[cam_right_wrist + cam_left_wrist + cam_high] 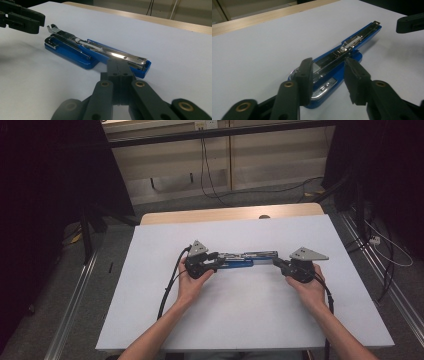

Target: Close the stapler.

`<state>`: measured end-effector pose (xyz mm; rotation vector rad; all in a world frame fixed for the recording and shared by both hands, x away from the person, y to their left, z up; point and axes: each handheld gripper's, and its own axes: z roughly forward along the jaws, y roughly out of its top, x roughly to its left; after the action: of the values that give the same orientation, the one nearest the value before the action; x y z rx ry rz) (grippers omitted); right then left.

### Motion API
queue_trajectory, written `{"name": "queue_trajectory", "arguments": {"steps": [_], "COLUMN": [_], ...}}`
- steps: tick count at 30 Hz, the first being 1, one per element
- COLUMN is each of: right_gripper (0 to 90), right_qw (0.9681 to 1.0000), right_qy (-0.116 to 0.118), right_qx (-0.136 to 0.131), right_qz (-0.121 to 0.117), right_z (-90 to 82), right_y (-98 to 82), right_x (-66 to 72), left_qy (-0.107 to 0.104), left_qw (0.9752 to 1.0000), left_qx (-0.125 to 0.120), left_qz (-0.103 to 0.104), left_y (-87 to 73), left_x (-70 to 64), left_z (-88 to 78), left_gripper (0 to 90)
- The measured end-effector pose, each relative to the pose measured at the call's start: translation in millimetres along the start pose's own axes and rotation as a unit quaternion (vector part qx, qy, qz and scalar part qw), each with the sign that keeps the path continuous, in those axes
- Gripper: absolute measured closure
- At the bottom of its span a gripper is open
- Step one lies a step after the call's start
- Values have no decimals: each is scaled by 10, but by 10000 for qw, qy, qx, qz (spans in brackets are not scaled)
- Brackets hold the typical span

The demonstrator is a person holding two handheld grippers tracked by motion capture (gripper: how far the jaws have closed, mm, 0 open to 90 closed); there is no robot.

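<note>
Between the narrowed left gripper [328, 81] fingers, apparently not yet pinched, lies the opened blue stapler [337, 62] base, seemingly for steadying, its far end before the shut right gripper [121, 66]

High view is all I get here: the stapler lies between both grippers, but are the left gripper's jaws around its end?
Observer: Yes. The left gripper has its jaws apart, one on each side of the blue stapler at its base end. Whether the pads press on it I cannot tell.
Operator: And the right one?
Observer: The right gripper has its jaws shut together with nothing between them, tips at the stapler's other end.
Operator: Is the stapler closed?
Observer: No, it is opened out long, its chrome staple channel facing up.
</note>
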<state>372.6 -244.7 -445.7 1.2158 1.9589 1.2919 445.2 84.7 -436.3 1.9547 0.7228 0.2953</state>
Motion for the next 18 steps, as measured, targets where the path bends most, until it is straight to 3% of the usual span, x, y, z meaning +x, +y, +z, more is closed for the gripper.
{"name": "queue_trajectory", "arguments": {"steps": [3,8,11,14,18], "right_gripper": [900,900,900,900,900], "right_qw": [9999,9999,9999,10000,10000], "right_qy": [28,61,62,51,21], "right_qx": [75,102,80,67,64], "right_qz": [-82,-61,-71,-42,-37], "right_z": [13,18,6,-10,-6], "right_y": [-4,5,14,18,17], "right_x": [6,17,7,-5,-7], "left_qy": [-162,-394,-414,-288,-162], "left_qw": [9998,9990,9987,9988,9988], "left_qx": [46,174,279,397,452], "left_qz": [-61,-91,-85,62,30], "left_y": [-7,-12,-2,30,73], "left_x": [-3,-18,-31,8,68], "left_z": [13,16,-1,-41,-54], "left_gripper": [679,895,900,900,900]}}
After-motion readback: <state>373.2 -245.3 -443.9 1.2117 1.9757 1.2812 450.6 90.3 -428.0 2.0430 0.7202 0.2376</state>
